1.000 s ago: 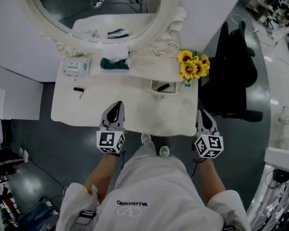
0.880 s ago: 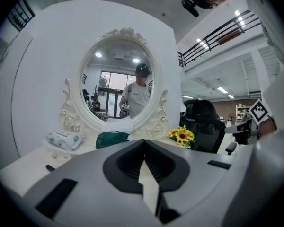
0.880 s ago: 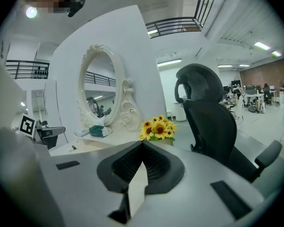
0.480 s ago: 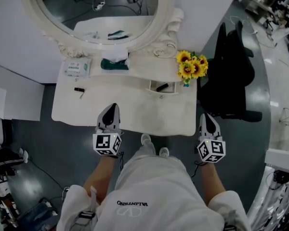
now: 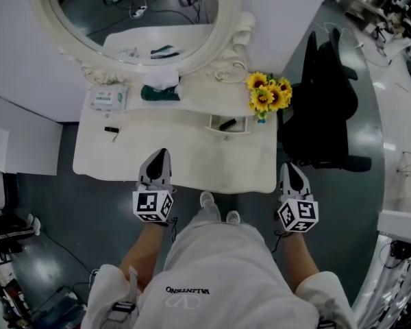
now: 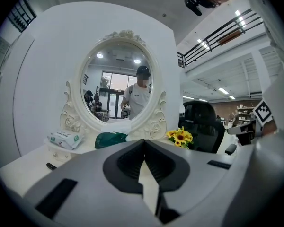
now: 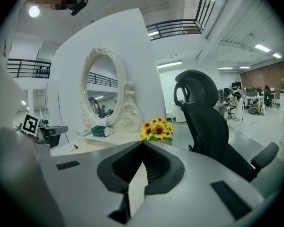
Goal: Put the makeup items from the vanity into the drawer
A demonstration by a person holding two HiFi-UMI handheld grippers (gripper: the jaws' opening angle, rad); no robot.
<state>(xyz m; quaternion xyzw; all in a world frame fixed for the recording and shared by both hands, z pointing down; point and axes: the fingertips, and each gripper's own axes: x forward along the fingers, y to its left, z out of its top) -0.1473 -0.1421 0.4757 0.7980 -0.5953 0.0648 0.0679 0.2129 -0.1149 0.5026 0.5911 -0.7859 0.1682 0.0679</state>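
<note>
While held over the vanity's front edge, left gripper (image 5: 162, 153): jaws pressed together, nothing between them, aimed toward the mirror.
right gripper (image 5: 288, 167): jaws also pressed together, empty, just beside the vanity's right front corner.
vanity (image 5: 192, 157): white top with a raised shelf under the mirror.
drawer (image 5: 211, 123): stands open at the right of the shelf front; holds one dark stick (image 5: 227, 124).
dark stick: lies flat, long axis diagonal, near-left to far-right.
makeup stick (image 5: 111, 128): on the tabletop's left, well apart from the drawer; flat, long axis left-right.
thin dark piece (image 5: 115, 137): just beside it, pointing front to back.
green pack (image 5: 157, 92): on the shelf, white tissue at its top.
wipes pack (image 5: 108, 98): left of the green pack.
</note>
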